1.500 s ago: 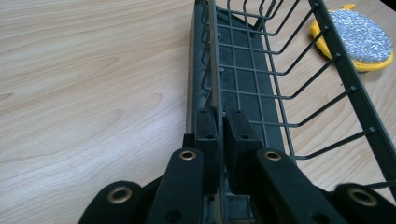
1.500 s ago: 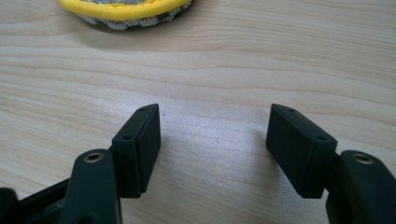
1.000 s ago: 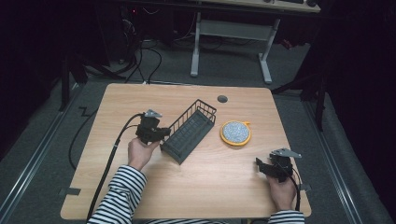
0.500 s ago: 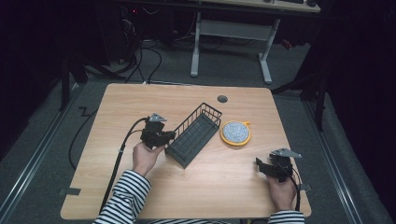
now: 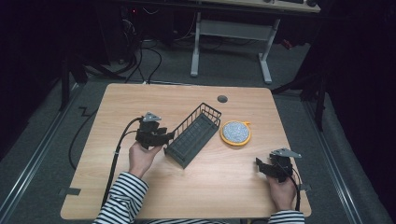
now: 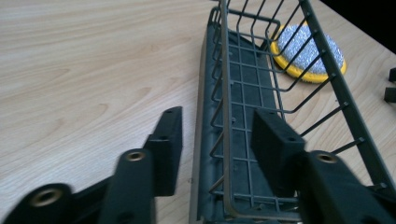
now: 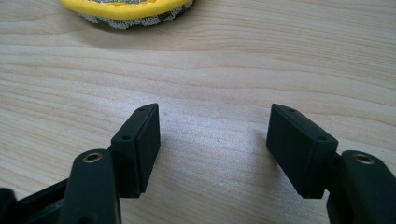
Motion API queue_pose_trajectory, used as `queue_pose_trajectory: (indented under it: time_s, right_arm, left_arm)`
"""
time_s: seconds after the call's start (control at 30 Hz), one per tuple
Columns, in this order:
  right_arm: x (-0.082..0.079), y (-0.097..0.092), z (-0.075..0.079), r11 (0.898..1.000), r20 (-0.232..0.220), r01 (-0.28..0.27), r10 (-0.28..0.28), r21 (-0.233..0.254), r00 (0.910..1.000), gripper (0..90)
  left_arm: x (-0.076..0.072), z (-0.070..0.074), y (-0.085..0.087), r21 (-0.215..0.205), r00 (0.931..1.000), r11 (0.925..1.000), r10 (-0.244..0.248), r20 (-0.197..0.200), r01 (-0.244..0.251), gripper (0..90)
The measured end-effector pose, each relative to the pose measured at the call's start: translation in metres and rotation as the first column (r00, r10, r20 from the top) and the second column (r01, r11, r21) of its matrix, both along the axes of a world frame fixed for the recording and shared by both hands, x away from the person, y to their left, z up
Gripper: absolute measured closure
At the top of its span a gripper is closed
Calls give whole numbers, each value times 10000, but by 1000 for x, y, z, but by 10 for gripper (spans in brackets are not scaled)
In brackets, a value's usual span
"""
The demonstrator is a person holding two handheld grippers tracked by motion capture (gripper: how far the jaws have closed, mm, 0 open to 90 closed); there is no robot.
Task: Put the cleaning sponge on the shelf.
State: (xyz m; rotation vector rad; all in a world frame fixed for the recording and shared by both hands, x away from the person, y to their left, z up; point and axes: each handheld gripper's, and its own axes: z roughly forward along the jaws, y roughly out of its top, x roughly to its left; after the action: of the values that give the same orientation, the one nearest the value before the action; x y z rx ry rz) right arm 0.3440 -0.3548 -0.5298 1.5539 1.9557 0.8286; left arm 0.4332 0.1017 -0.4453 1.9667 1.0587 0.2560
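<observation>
A black wire basket (image 5: 194, 134) is seen lying on the wooden table (image 5: 116, 107) near its middle, set slantwise with one end towards 1 o'clock and the other towards 7 o'clock. The left gripper (image 5: 164, 137) is held at the basket's 9 o'clock side, at the lower end of its long wall. In the left gripper view, that wire wall (image 6: 243, 116) is shown standing between the two jaws; the jaws have just been opening, and a gap is seen on either side of the wire, so the basket is not pressed by the pads. A round yellow-rimmed scouring pad (image 5: 235, 132) is placed just beside the basket at its 3 o'clock, apart from it. The right gripper (image 5: 259, 166) is rested low on the table at about 5 o'clock from the basket, well apart from it. In the right gripper view its jaws are seen spread wide over bare wood, with nothing between them and the scouring pad's edge (image 7: 126, 10) at 12 o'clock.
</observation>
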Motion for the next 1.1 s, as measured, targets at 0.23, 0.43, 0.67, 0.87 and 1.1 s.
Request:
queue_pose_trajectory:
  time_s: [0.23,0.43,0.67,0.87,1.1]
  right_arm:
    - [0,0,0,10000,6,-6,6,-25,10000,353]
    - [0,0,0,10000,2,-2,2,-25,10000,352]
    - [0,0,0,10000,9,38,-38,-12,10000,366]
    - [0,0,0,10000,22,29,-29,-17,10000,369]
    - [0,-1,2,10000,-170,14,-14,28,9999,387]
  left_arm:
    - [-12,5,24,-227,9986,9988,431,315,-423,407]
    - [-20,3,44,-451,9958,9958,811,428,-791,392]
    - [-30,-11,71,-553,9879,9873,1509,363,-1488,386]
    - [-37,-34,78,51,9826,9828,1847,190,-1849,380]
    - [-39,-64,83,427,9745,9741,2231,-236,-2220,371]
